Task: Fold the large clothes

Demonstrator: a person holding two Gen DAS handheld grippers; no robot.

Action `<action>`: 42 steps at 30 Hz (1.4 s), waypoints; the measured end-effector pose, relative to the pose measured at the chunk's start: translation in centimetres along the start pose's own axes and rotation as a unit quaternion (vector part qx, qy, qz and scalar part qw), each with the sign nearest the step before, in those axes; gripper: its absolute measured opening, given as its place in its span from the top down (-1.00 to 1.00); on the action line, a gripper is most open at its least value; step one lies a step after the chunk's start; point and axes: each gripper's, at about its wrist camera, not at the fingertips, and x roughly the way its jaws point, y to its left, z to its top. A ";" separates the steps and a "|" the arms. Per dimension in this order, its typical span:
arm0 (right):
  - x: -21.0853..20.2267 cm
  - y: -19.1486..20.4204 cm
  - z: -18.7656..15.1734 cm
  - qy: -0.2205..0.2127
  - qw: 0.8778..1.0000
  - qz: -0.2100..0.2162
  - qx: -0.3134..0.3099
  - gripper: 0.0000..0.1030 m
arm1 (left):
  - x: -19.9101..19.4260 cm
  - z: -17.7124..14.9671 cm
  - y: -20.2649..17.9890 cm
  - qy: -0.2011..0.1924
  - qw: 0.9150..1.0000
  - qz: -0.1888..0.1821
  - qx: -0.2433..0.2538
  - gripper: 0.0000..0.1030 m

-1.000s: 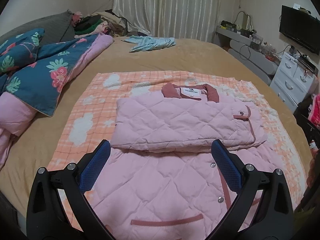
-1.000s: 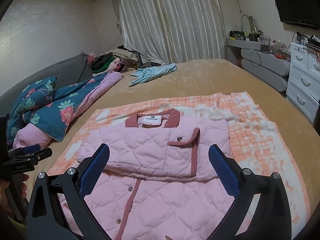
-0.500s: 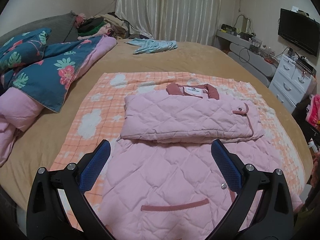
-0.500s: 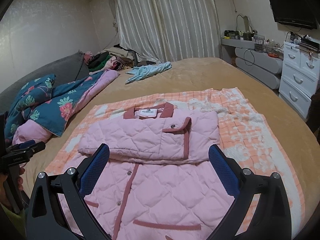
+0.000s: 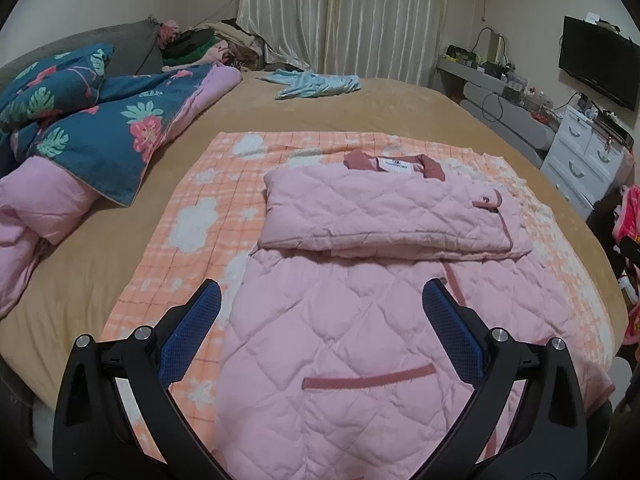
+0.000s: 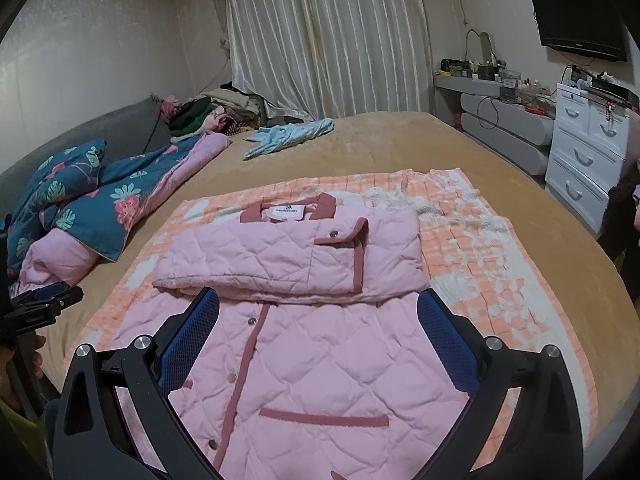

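Note:
A pink quilted jacket [image 5: 344, 344] [image 6: 320, 364] with dark pink trim lies flat on an orange checked blanket [image 5: 192, 216] [image 6: 480, 264] on the bed. Both sleeves are folded across its chest in a band [image 5: 384, 216] [image 6: 288, 260] below the collar. My left gripper [image 5: 322, 300] hovers open above the jacket's lower left part, holding nothing. My right gripper [image 6: 318, 304] hovers open over the lower front by the button placket, also holding nothing. The left gripper [image 6: 44, 304], held by a hand, shows at the left edge of the right wrist view.
A blue floral quilt with pink lining [image 5: 80, 128] [image 6: 92, 200] is heaped at the left. A light blue garment [image 5: 316, 82] [image 6: 292, 134] lies far back on the tan bed cover. White drawers [image 6: 588, 152] and a grey shelf stand along the right wall.
Both grippers have pulled back toward the jacket's hem and a little higher, so more of the lower jacket and its pocket trim shows. The jacket has not moved.

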 end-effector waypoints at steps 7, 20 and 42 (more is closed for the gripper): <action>-0.2 -0.7 -1.9 0.024 1.000 -0.013 -0.007 -0.92 | 0.3 -2.0 0.8 0.018 1.000 0.011 0.008 -0.84; -0.5 -2.5 -5.5 0.059 0.997 -0.041 -0.002 -0.92 | 1.9 -6.5 2.4 0.062 0.997 0.030 0.023 -0.84; 0.3 -5.0 -9.8 0.113 0.991 -0.069 0.004 -0.92 | 4.0 -12.4 6.6 0.137 0.990 0.028 -0.018 -0.84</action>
